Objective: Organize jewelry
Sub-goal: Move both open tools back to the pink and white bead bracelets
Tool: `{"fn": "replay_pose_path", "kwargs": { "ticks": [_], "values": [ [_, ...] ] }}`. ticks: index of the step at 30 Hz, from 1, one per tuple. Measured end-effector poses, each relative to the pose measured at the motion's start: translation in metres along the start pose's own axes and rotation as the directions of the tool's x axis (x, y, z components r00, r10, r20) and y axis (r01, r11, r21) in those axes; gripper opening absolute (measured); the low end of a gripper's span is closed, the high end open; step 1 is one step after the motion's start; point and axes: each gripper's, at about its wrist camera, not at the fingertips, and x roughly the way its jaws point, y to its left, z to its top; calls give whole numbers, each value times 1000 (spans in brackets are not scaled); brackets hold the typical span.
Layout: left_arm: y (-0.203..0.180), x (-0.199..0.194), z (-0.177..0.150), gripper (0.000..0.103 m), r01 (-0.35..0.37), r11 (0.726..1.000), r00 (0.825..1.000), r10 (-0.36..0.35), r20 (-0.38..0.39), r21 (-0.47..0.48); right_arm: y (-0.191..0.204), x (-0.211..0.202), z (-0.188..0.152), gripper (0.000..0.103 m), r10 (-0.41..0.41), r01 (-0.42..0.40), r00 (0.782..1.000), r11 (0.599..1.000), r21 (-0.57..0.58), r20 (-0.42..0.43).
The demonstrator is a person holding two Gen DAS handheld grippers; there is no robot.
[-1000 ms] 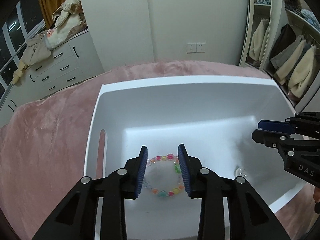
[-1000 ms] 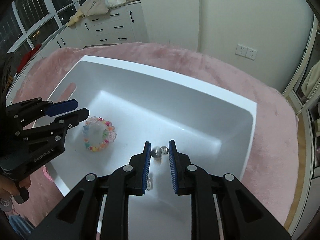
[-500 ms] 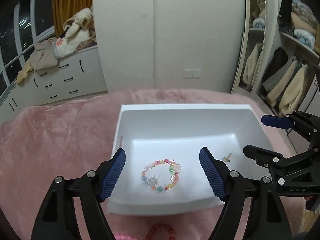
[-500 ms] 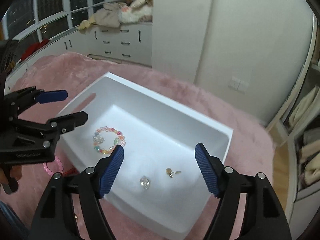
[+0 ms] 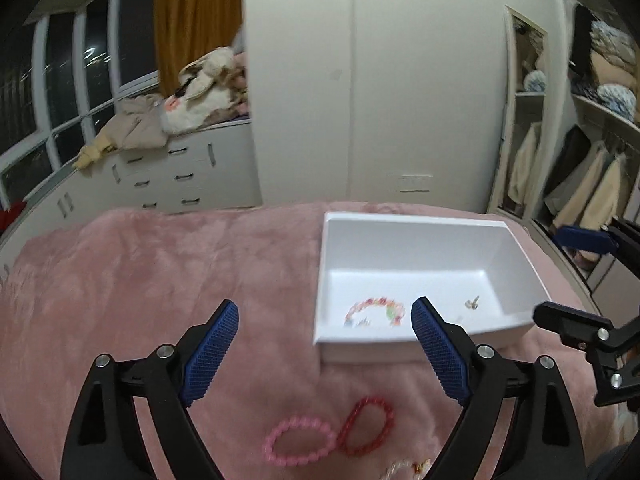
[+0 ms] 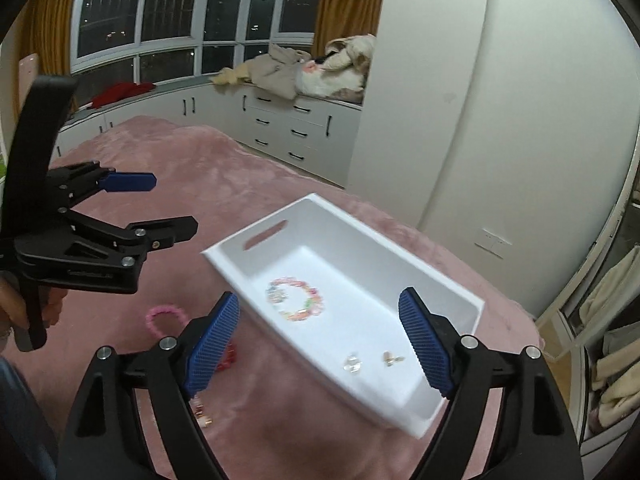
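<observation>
A white bin is sitting on the pink blanket, bare plush spreading wide to its left. Inside are lying a multicolored bead bracelet and two small earrings. A pink bracelet and a red bracelet are touching on the blanket before the bin's near wall. The left gripper and right gripper are both hovering with jaws spread wide, gripping nothing.

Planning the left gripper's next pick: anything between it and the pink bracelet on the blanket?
Nothing visible. The left gripper is open and empty, and the pink bracelet lies bare on the pink blanket just below it. The red bracelet touches its right end, so a wide grab might catch both.
</observation>
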Motion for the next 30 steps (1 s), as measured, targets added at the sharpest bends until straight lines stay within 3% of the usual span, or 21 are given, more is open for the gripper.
{"fn": "replay_pose_path", "kwargs": {
  "ticks": [4, 9, 17, 26, 30],
  "values": [
    [21, -13, -33, 93, -59, 996, 998, 59, -2, -70, 27, -2, -22, 80, 39, -39, 999, 999, 32, 1],
    [41, -16, -65, 93, -81, 993, 997, 79, -27, -91, 51, 13, -51, 77, 48, -46, 998, 996, 71, -35],
    [55, 0, -97, 93, -134, 990, 987, 130, -95, -38, 73, 49, -83, 65, 71, -53, 990, 988, 143, -119],
    [68, 44, -137, 92, -123, 992, 971, 113, -213, -36, 90, 87, -112, 59, 62, -35, 974, 992, 124, -216],
    [68, 57, -143, 90, -100, 993, 970, 85, -229, -54, 91, 93, -118, 59, 61, -33, 969, 992, 121, -241]
  ]
}}
